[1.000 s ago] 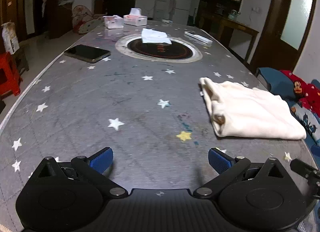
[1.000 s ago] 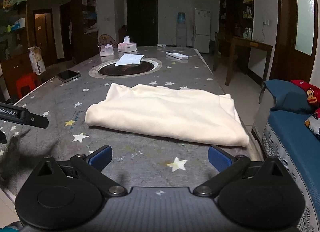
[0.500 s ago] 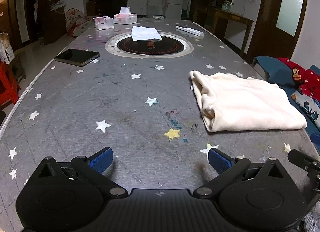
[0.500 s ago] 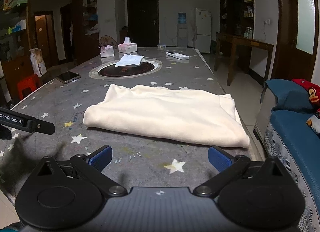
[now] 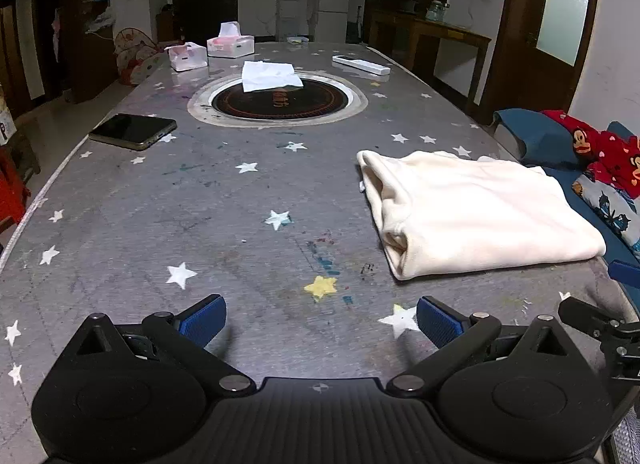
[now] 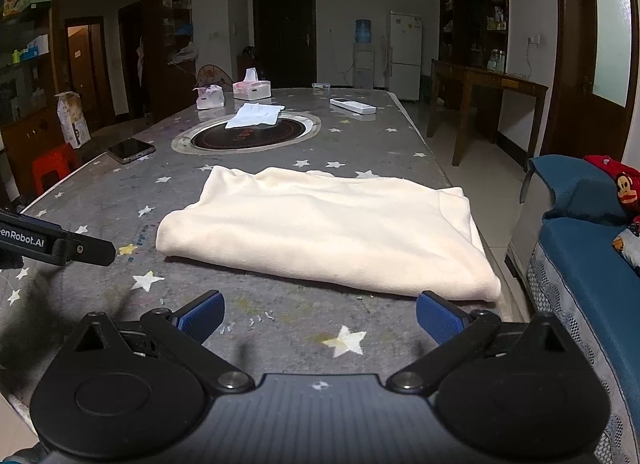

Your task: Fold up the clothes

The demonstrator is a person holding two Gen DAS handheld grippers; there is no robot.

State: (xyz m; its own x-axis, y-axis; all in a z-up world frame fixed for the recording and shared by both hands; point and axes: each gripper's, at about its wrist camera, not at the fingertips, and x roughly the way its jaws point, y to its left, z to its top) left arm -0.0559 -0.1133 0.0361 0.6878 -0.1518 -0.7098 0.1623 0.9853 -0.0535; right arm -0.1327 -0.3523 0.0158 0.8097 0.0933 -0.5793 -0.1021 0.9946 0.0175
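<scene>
Both hand-held grippers, left (image 5: 320,322) and right (image 6: 320,318), released; for next fold, pinch cream fleece garment (image 6: 320,232) by matching corners.

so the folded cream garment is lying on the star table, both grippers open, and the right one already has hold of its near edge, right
Not quite. The right gripper holds nothing: its blue fingers stand wide apart, short of the folded cream garment, as the right wrist view shows. The rest stands: the garment lies on the grey star-patterned table and the left gripper is open too.
</scene>
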